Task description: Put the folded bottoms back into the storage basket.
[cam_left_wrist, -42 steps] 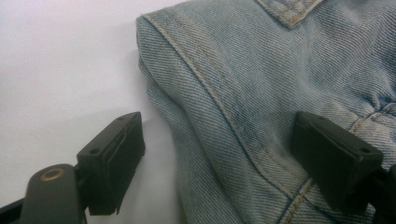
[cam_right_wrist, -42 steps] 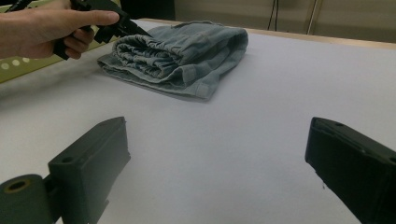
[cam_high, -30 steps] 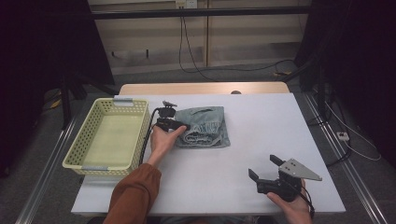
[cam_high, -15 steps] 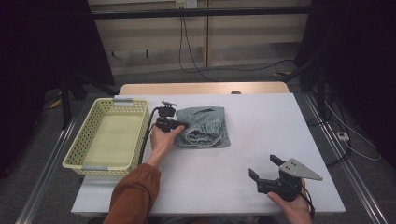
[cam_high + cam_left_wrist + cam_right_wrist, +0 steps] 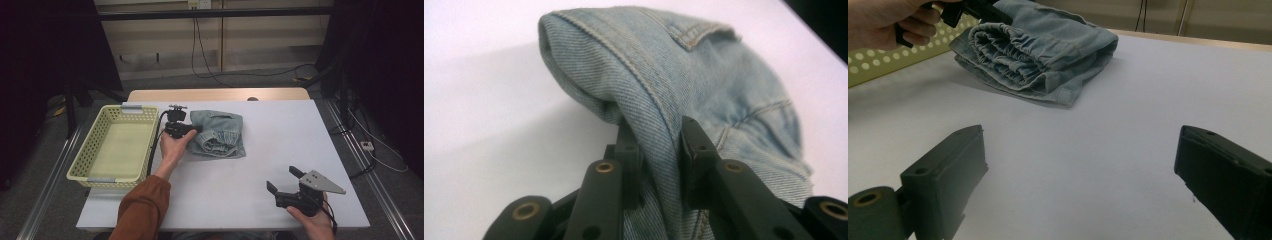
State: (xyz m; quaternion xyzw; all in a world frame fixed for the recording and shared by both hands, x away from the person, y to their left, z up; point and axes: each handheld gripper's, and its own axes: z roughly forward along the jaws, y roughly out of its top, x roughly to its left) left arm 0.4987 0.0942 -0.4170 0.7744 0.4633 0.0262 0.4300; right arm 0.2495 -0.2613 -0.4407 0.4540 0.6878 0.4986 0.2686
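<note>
A folded light-blue denim garment (image 5: 220, 134) lies on the white table (image 5: 280, 125), right of the basket. My left gripper (image 5: 192, 131) has come in from its left side and is shut on a thick fold at that edge. In the left gripper view the two black jaws (image 5: 659, 135) pinch the denim (image 5: 724, 85), and the fold is lifted a little off the table. My right gripper (image 5: 281, 178) rests near the table's front right, open, with nothing between its jaws (image 5: 1080, 150). It faces the denim (image 5: 1048, 45) from a distance.
A pale yellow perforated basket (image 5: 120, 111) stands at the table's left with nothing in it; its wall (image 5: 878, 62) shows beyond the hand in the right gripper view. Cables run across the floor behind the table.
The left gripper's jaws have closed on the garment's left edge and the hand has risen slightly, lifting that fold. The right gripper has stayed still.
</note>
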